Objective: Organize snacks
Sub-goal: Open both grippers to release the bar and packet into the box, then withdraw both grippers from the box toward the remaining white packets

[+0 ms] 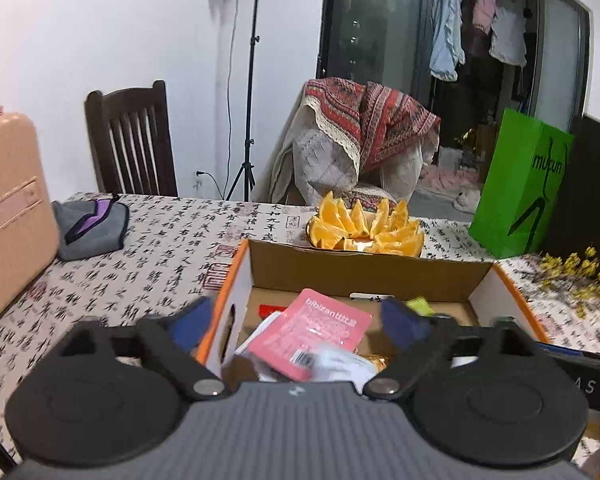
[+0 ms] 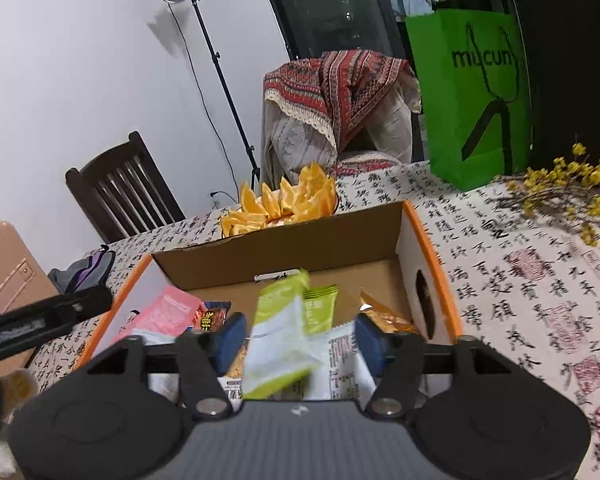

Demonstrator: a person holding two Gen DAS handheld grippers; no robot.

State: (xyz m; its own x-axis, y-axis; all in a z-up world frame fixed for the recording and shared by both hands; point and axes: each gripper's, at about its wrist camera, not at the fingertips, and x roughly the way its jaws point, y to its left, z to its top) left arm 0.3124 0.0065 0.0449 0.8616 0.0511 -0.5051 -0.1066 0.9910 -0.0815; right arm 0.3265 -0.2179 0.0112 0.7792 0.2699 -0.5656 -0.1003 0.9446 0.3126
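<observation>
Calligraphy-print tabletop [image 1: 160,248] carries orange-edged cardboard box [image 1: 364,272], orange wedges [image 1: 368,228] behind it. Left view: left tongs [image 1: 300,320] spread wide, gripping nothing — pink snack packet [image 1: 316,328] lies in box between them, pads clear. Right view: right tongs [image 2: 300,340] parted over same box — green-white snack packet [image 2: 280,332], blurred, between pads, not pinched; other packets beneath.
</observation>
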